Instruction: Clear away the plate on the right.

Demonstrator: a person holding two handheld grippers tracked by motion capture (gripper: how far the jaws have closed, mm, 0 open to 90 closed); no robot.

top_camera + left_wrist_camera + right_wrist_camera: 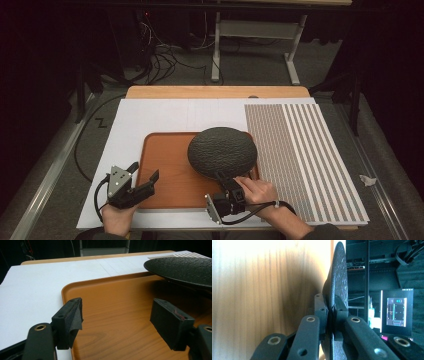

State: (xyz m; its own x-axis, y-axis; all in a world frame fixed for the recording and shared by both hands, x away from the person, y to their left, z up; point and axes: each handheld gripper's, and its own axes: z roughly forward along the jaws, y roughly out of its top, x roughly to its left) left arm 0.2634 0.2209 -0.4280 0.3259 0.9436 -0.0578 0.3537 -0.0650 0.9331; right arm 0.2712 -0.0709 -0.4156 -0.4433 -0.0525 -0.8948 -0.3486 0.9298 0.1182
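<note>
A black, rough-textured round plate [222, 151] hangs over the right part of an orange-brown wooden tray [170, 185]. My right gripper [225, 176] is shut on the plate's near rim, and in the right gripper view its pads pinch the thin edge of the plate [339, 277] from both sides. In the left gripper view the plate [182, 267] stands off the tray [112, 297] with shadow beneath it. My left gripper [145, 171] is open over the tray's left edge, with nothing between its jaws [120, 312].
The tray lies on a white board [150, 115] on a wooden table [215, 91]. A striped mat [300, 150] covers the board's right side. Cables and a desk frame stand on the floor beyond. A crumpled scrap [367, 180] lies on the floor at right.
</note>
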